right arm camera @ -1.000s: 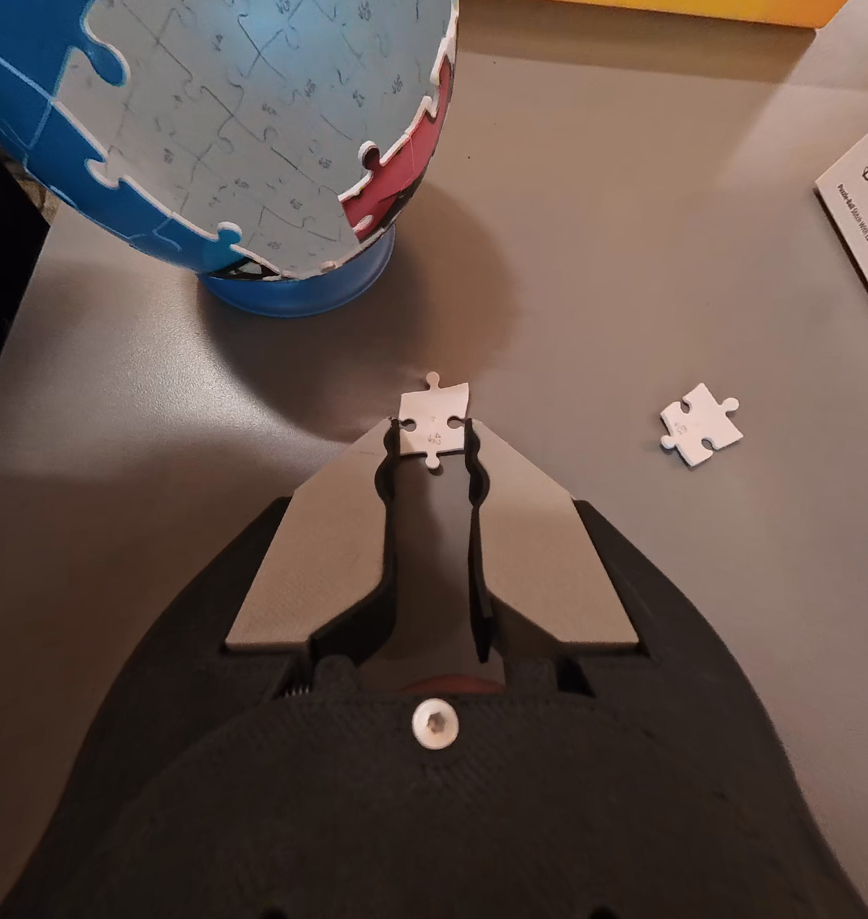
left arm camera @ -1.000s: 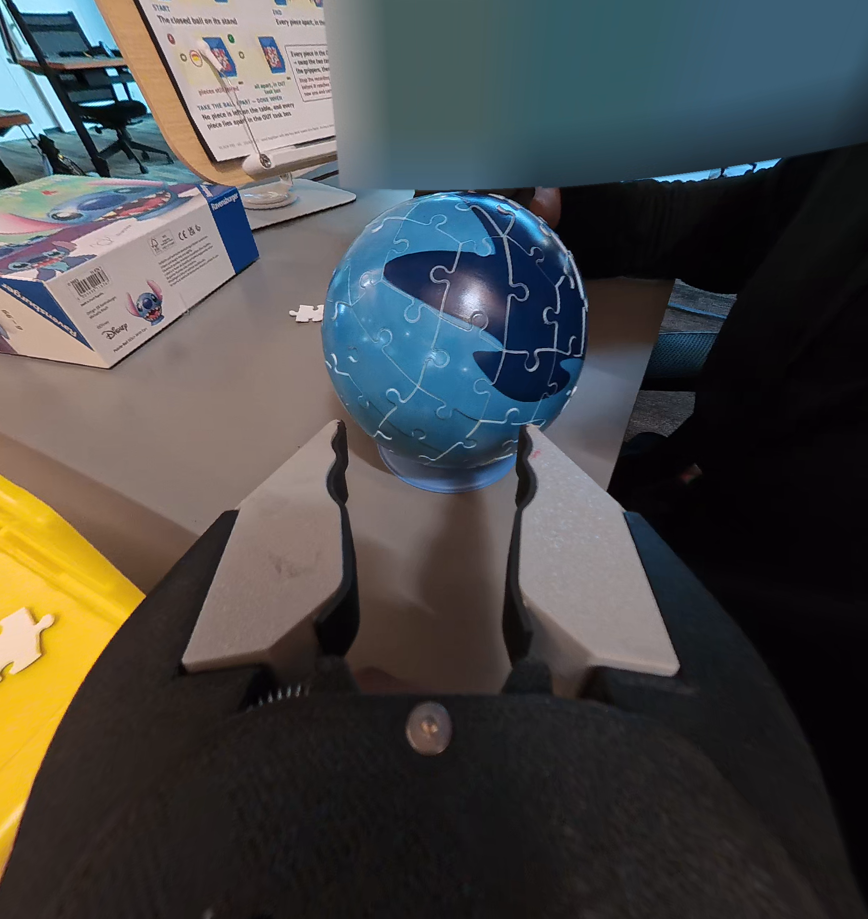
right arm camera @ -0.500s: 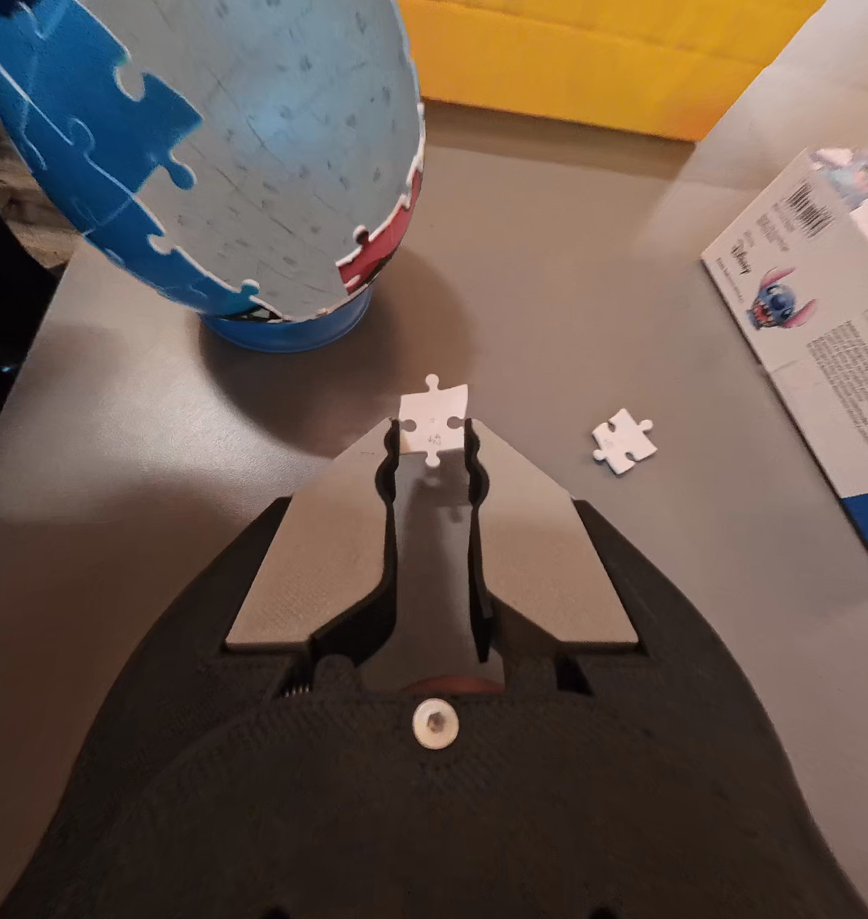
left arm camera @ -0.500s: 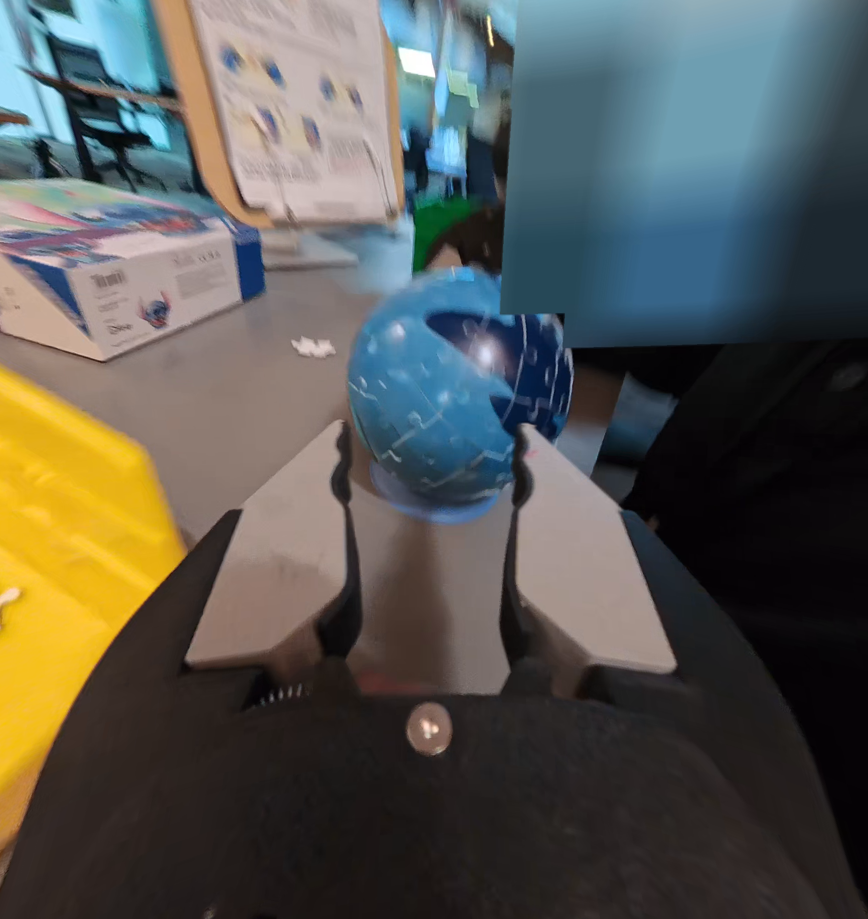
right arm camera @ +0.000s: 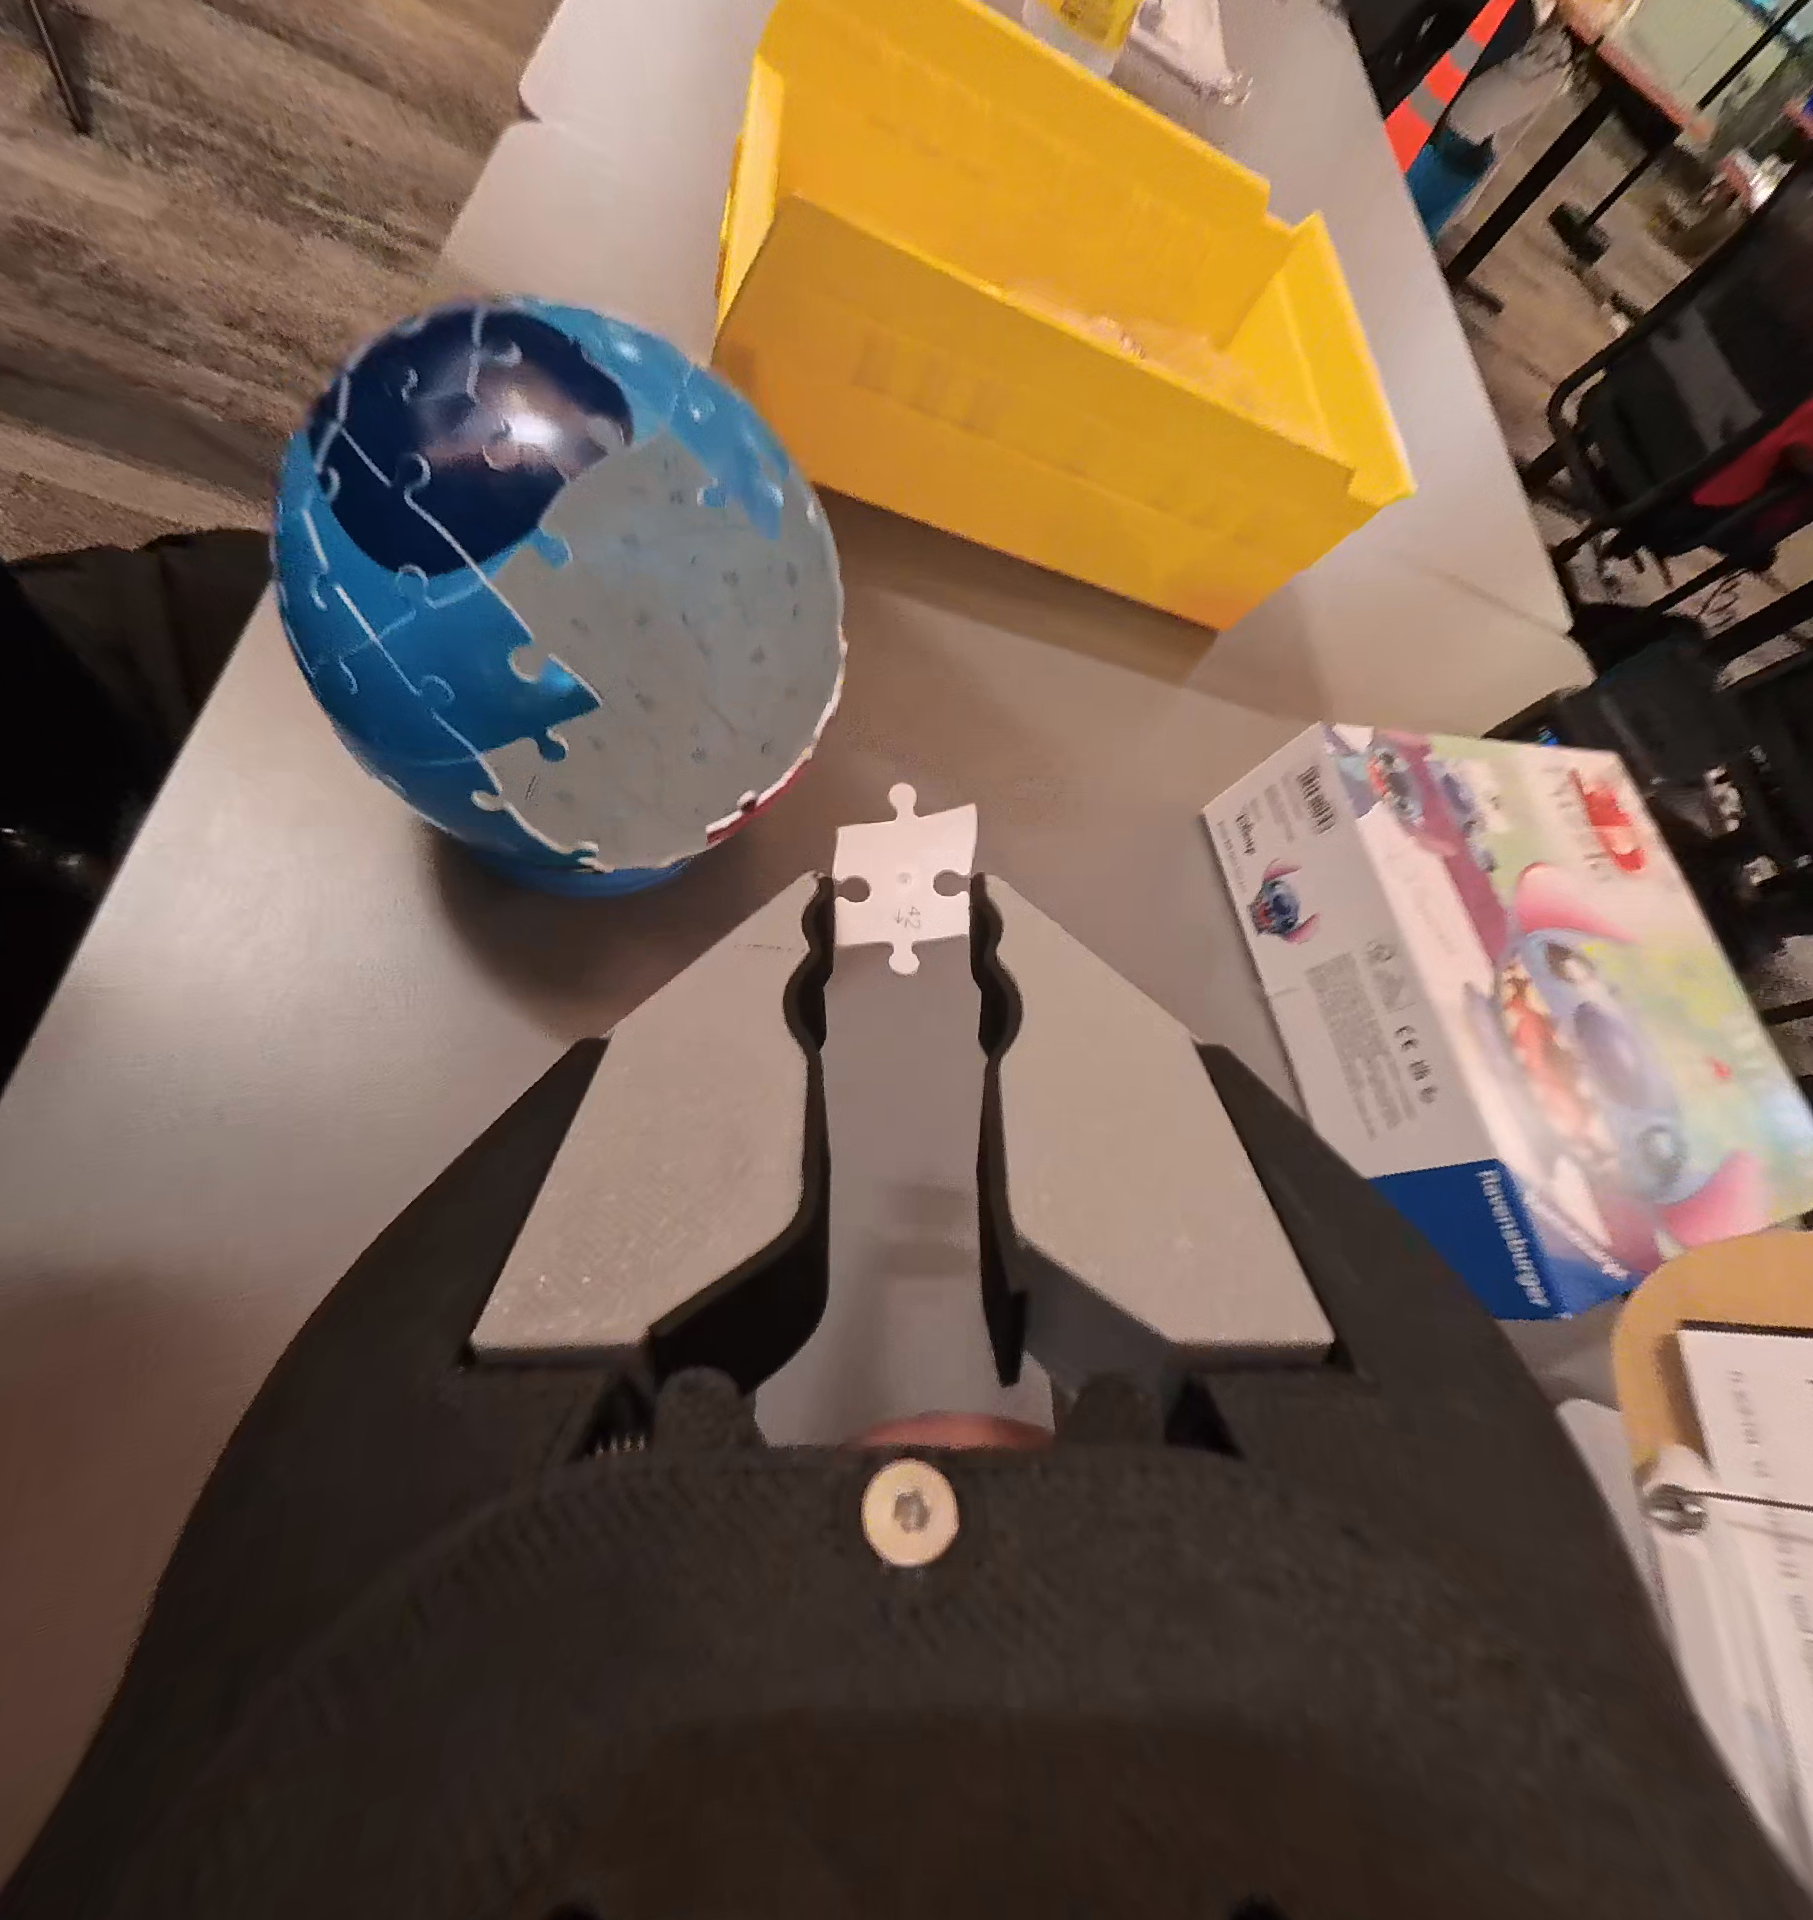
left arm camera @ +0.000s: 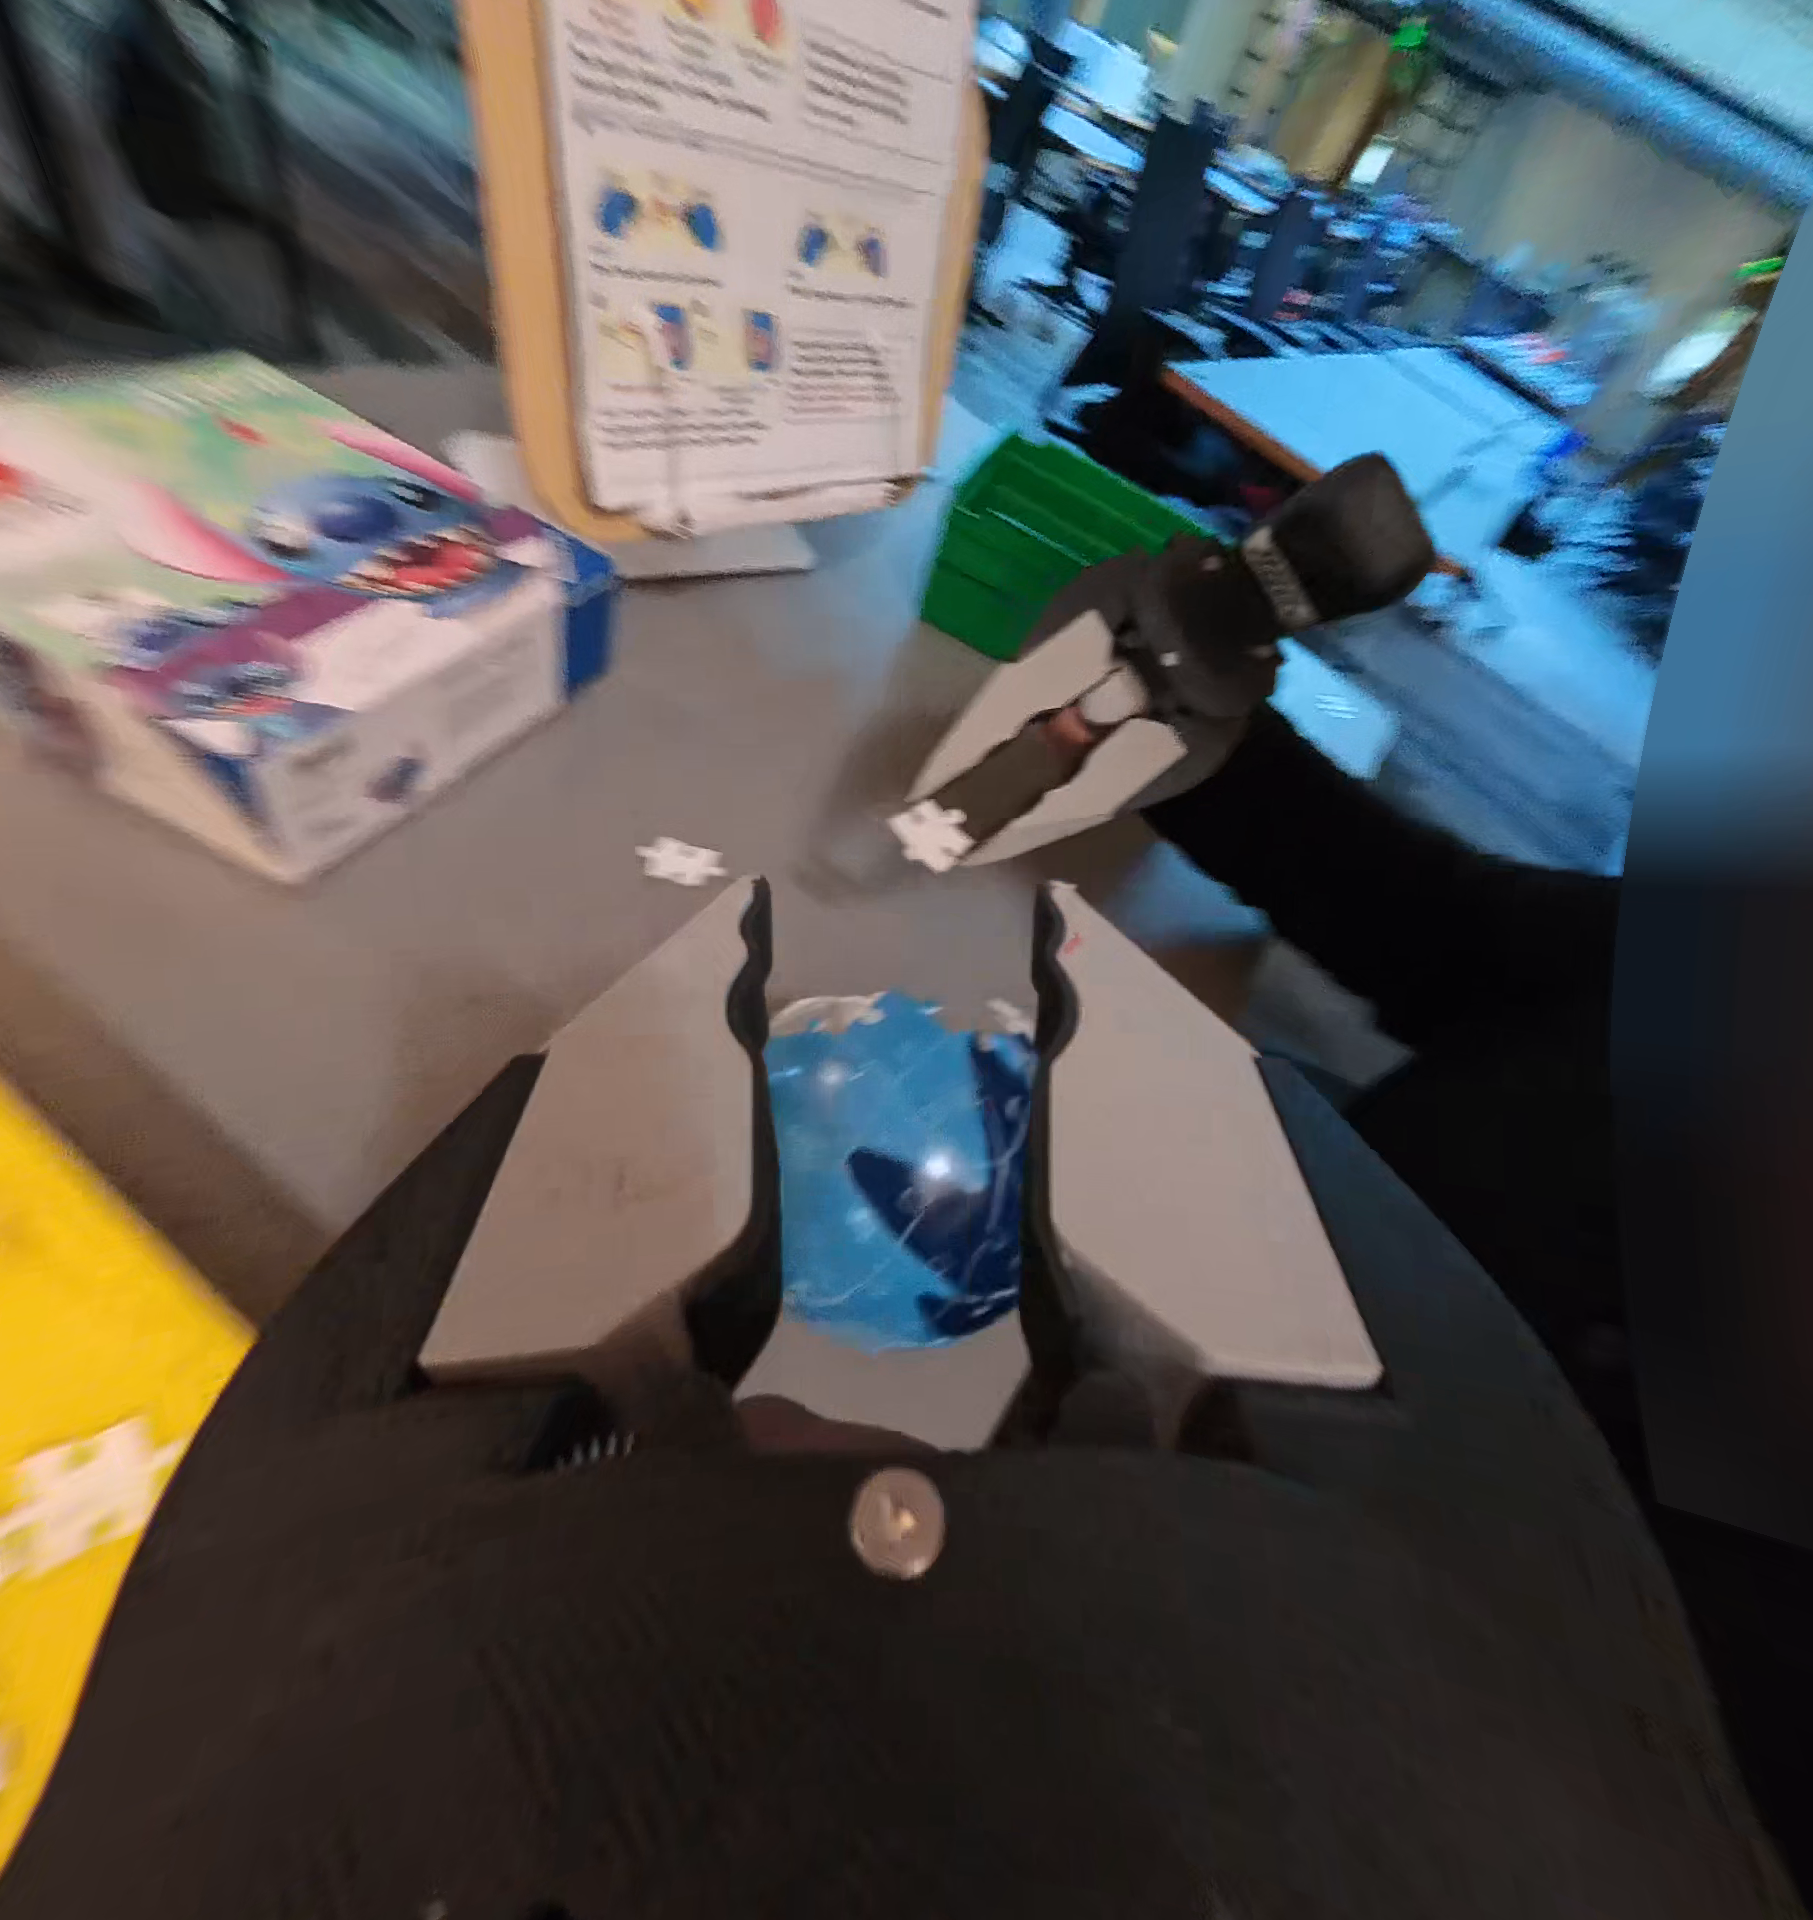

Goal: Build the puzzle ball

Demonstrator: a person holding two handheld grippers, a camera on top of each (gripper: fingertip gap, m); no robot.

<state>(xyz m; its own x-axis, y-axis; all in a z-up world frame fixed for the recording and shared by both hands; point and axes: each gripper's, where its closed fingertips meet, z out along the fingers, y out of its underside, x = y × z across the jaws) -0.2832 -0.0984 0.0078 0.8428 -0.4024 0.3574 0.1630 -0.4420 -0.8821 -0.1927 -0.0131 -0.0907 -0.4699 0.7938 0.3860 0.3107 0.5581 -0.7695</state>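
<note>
The right gripper [right arm camera: 904, 883] has lifted clear of the desk [right arm camera: 258, 987] with a white puzzle piece [right arm camera: 907, 876] clenched between its fingertips, blank side up; a second ago it was low over the surface beside the ball. The left gripper [left arm camera: 897, 904] has risen too and now looks down over the puzzle ball [left arm camera: 897, 1174] between its parted, empty jaws. The carry to the gap has likely begun.

Near the desk's left edge, the puzzle ball [right arm camera: 559, 592] sits on its blue stand, about half its shell open toward the right gripper. Beyond it a yellow bin [right arm camera: 1037, 343] stands at the far edge. To the right lies the puzzle box [right arm camera: 1504, 997], then a clipboard with an instruction sheet [right arm camera: 1775, 1455] at the right corner. One loose piece [left arm camera: 682, 860] lies on the desk, seen only in the left wrist view, which also shows a green bin [left arm camera: 1027, 561]. Behind is an office with other desks and chairs.
</note>
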